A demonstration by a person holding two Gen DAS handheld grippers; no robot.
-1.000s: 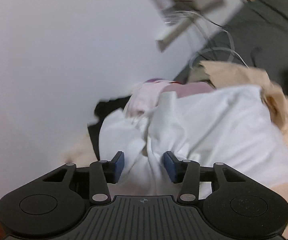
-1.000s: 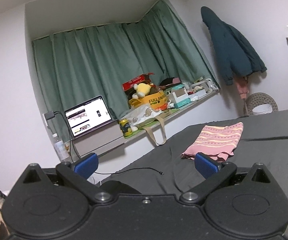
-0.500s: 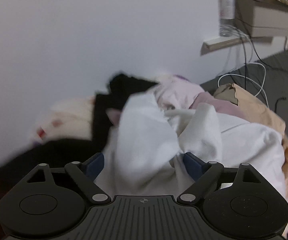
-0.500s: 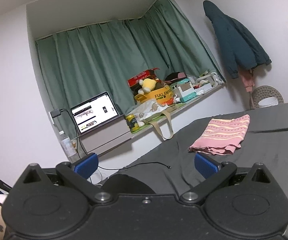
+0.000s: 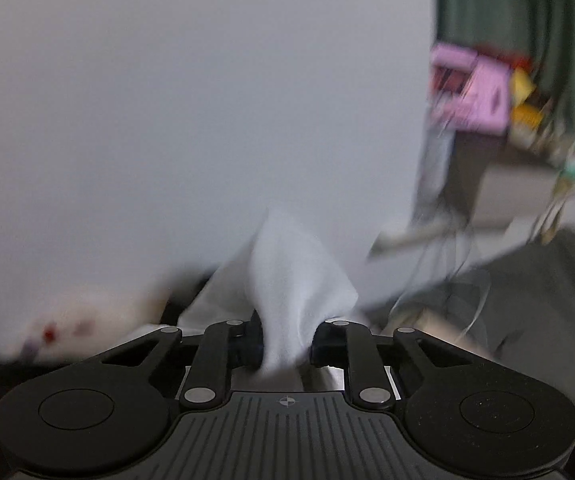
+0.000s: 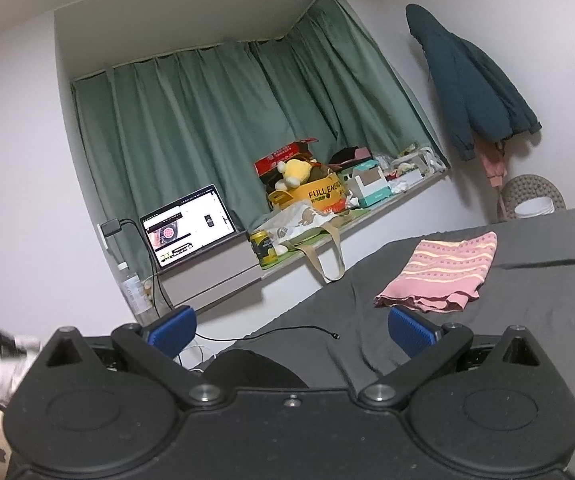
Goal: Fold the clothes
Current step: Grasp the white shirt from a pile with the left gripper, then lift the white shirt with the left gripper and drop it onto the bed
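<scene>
Dark bed (image 6: 527,304), one pink striped garment (image 6: 439,276) already folded.
Left tool (image 5: 286,344) pinches a white garment (image 5: 291,276); right tool (image 6: 289,328) gapes empty nearby. Bunched cloth may slip out.

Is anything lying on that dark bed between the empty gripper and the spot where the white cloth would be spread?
A thin cable lies on the bed ahead of the open right gripper; the folded pink garment lies further back.

the folded garment (image 6: 439,276) lies on the bed (image 6: 527,320), right of the laptop (image 6: 191,232) on the ledge (image 6: 227,264).
</scene>
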